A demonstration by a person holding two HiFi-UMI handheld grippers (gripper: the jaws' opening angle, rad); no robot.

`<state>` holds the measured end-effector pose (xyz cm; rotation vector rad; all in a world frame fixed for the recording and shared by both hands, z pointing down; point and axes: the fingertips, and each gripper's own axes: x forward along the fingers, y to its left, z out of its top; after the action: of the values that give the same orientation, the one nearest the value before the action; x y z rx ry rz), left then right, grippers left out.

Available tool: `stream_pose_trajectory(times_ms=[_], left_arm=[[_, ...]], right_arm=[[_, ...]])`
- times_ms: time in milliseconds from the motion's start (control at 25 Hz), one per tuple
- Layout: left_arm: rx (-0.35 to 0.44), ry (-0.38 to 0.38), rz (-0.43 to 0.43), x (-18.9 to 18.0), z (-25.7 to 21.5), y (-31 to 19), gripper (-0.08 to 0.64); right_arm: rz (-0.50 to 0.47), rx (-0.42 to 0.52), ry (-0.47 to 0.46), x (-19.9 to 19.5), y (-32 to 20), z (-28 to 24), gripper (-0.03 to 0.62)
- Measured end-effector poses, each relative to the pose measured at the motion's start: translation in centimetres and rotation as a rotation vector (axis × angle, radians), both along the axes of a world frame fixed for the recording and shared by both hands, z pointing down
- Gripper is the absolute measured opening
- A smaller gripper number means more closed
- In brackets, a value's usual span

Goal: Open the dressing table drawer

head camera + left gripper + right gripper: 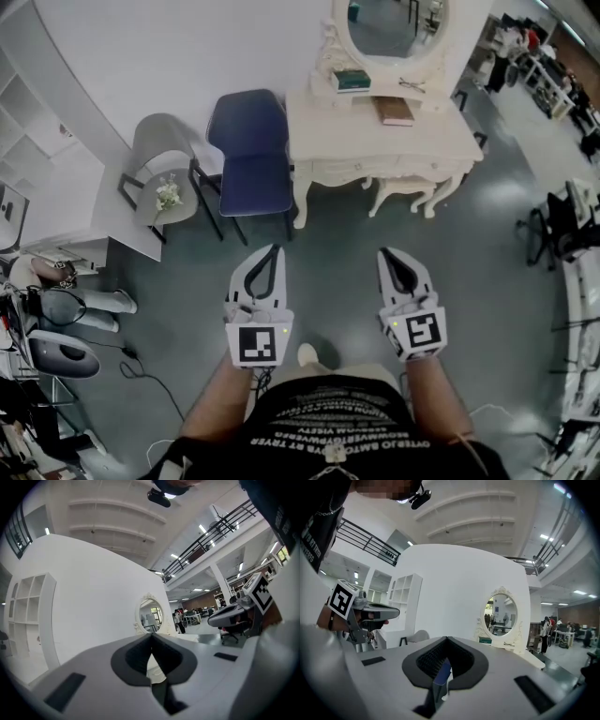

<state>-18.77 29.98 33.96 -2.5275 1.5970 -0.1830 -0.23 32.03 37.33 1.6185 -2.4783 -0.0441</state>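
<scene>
The white dressing table (pixel 441 139) stands ahead across the floor, with an oval mirror (pixel 394 28) on top. Its drawer front (pixel 361 170) sits flush under the tabletop, closed. My left gripper (pixel 275 248) and right gripper (pixel 386 251) are held side by side, well short of the table, both pointing toward it. Each has its jaws together with nothing between them. The left gripper view shows the fingertips (pixel 151 634) meeting below the distant mirror (pixel 149 613). In the right gripper view the mirror (pixel 501 616) and table lie ahead to the right.
A dark blue chair (pixel 248 150) stands just left of the table, and a grey chair (pixel 164 169) with small white flowers further left. A book (pixel 396 111) and a green box (pixel 351 81) lie on the tabletop. White shelving (pixel 28 159) fills the left side; office furniture (pixel 562 220) stands right.
</scene>
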Motion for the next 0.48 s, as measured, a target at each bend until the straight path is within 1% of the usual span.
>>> stream_pose_trajectory(times_ms=[80,280,480], left_arm=[[0.001,0.016,0.011,-0.3,-0.1,-0.7,0.005],[0.052,-0.031,0.065,0.0,-1.2,-0.8,0.005],[0.014,-0.024,0.079,0.9,-0.1,-1.8,0.005]], right_arm=[[0.008,0.001,0.005,-0.1,-0.3,-0.3,0.003],[0.020,-0.012,0.016,0.3,-1.0,0.0,0.003],[0.014,-0.018,0.012,0.6,-2.1,0.3,0.003]])
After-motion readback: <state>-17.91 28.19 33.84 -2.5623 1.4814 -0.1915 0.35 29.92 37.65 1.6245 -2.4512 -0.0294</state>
